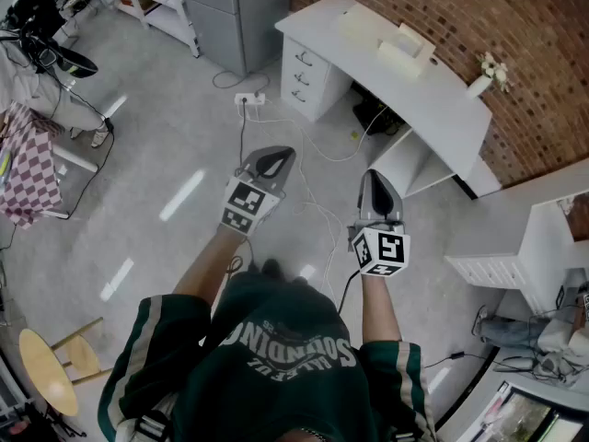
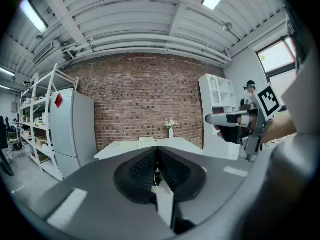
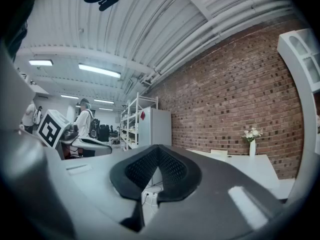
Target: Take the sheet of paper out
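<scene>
No sheet of paper is visible in any view. In the head view, both grippers are held out in front of the person, above the grey floor and pointing toward the white desk [image 1: 419,86]. My left gripper [image 1: 276,157] is shut with nothing in it, and its dark pads [image 2: 145,166] meet at the tips. My right gripper [image 1: 375,180] is also shut and empty, its pads [image 3: 172,169] touching at the front. Each gripper shows in the other's view: the right gripper [image 2: 220,119] and the left gripper [image 3: 95,145]. Pale flat items [image 1: 400,44] lie on the desk.
A small vase of flowers [image 1: 485,76] stands on the desk by the brick wall. A drawer unit [image 1: 308,72] sits under the desk's left end. A power strip [image 1: 249,99] and cables lie on the floor. White shelving [image 1: 543,238] stands right, a wooden stool [image 1: 51,366] near left.
</scene>
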`<action>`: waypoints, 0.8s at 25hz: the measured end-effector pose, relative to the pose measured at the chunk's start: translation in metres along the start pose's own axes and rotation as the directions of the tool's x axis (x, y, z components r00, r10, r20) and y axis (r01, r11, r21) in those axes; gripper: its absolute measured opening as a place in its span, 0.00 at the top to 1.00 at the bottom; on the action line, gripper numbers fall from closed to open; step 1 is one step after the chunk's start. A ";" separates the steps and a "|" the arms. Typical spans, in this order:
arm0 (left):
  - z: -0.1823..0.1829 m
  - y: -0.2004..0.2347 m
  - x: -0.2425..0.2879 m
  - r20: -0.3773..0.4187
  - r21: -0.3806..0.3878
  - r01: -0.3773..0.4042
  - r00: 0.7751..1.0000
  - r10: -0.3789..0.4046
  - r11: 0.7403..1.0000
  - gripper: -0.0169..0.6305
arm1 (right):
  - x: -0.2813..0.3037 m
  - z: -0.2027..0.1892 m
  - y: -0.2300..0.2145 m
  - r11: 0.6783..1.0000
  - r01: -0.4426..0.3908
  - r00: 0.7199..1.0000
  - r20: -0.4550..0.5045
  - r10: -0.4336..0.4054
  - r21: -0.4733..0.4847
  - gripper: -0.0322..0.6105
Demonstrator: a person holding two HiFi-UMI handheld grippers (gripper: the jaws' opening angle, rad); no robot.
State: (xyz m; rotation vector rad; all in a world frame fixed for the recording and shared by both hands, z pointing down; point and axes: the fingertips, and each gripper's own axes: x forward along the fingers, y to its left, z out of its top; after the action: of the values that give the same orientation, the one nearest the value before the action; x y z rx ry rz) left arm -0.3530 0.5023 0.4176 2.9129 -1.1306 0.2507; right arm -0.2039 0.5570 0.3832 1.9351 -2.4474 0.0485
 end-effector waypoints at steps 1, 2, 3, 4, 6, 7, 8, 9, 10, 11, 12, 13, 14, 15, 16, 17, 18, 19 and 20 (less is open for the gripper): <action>-0.003 0.002 0.000 0.002 0.000 -0.003 1.000 0.003 1.000 0.96 | 0.000 0.001 0.001 1.000 -0.001 1.000 0.004 0.001 0.002 0.95; -0.005 0.003 -0.001 0.005 0.000 -0.005 1.000 0.005 1.000 0.96 | 0.001 0.001 0.002 1.000 -0.003 1.000 0.008 0.003 0.003 0.95; -0.007 0.005 -0.001 0.006 0.000 -0.007 1.000 0.007 1.000 0.96 | 0.001 0.002 0.003 1.000 -0.004 1.000 0.011 0.004 0.002 0.95; -0.007 0.007 -0.001 0.006 -0.002 -0.007 1.000 0.007 1.000 0.96 | 0.002 0.003 0.004 1.000 -0.005 1.000 0.013 0.005 -0.001 0.95; -0.009 0.010 -0.001 -0.003 -0.005 -0.003 1.000 0.003 1.000 0.96 | 0.004 0.003 0.006 1.000 0.002 1.000 0.008 -0.002 -0.013 0.95; -0.010 0.011 -0.002 -0.005 -0.005 -0.002 1.000 0.002 1.000 0.96 | 0.005 0.003 0.006 1.000 0.008 1.000 0.001 -0.008 -0.019 0.95; -0.010 0.012 -0.002 -0.004 -0.005 0.000 1.000 0.000 1.000 0.96 | 0.005 0.001 0.007 1.000 0.011 1.000 -0.006 -0.011 -0.022 0.95; -0.010 0.013 -0.002 -0.001 -0.007 0.002 1.000 -0.002 1.000 0.96 | 0.006 0.000 0.008 1.000 0.011 1.000 -0.012 -0.011 -0.018 0.95; -0.008 0.014 -0.003 0.001 -0.010 0.004 1.000 -0.004 1.000 0.96 | 0.006 -0.002 0.009 1.000 0.007 1.000 -0.016 -0.007 -0.010 0.95; -0.008 0.015 -0.003 0.002 -0.011 0.005 1.000 -0.005 1.000 0.96 | 0.007 -0.003 0.010 1.000 0.001 1.000 -0.016 -0.001 0.000 0.95; -0.008 0.017 -0.003 0.004 -0.011 0.006 1.000 -0.006 1.000 0.96 | 0.009 -0.004 0.011 1.000 -0.002 1.000 -0.017 0.002 0.008 0.95; -0.009 0.020 -0.002 0.007 -0.010 0.007 1.000 -0.007 1.000 0.96 | 0.011 -0.005 0.011 1.000 -0.003 1.000 -0.020 0.003 0.010 0.95; -0.010 0.023 0.000 0.011 -0.010 0.009 1.000 -0.009 1.000 0.96 | 0.014 -0.007 0.011 1.000 0.001 1.000 -0.028 0.000 0.008 0.95; -0.011 0.025 0.001 0.015 -0.010 0.011 1.000 -0.011 1.000 0.96 | 0.017 -0.008 0.011 1.000 0.006 0.999 -0.040 -0.006 0.005 0.95; -0.012 0.027 0.002 0.018 -0.011 0.013 1.000 -0.013 1.000 0.96 | 0.019 -0.009 0.012 1.000 0.011 0.999 -0.051 -0.011 0.001 0.95; -0.012 0.028 0.002 0.019 -0.015 0.016 1.000 -0.016 1.000 0.96 | 0.019 -0.010 0.013 1.000 0.015 0.998 -0.057 -0.015 0.000 0.95; -0.010 0.029 0.001 0.020 -0.020 0.020 1.000 -0.020 1.000 0.96 | 0.019 -0.009 0.015 1.000 0.020 0.998 -0.057 -0.020 0.001 0.95; -0.009 0.030 0.002 0.020 -0.024 0.024 1.000 -0.023 0.999 0.96 | 0.019 -0.007 0.015 1.000 0.025 0.998 -0.054 -0.025 0.002 0.95; -0.007 0.031 0.003 0.021 -0.028 0.027 0.999 -0.027 0.999 0.96 | 0.020 -0.005 0.015 1.000 0.030 0.998 -0.050 -0.030 0.004 0.95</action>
State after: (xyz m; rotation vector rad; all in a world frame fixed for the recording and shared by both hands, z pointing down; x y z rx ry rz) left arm -0.3728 0.4776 0.4236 2.9106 -1.0873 0.2040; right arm -0.2229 0.5412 0.3891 1.9474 -2.3889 0.1002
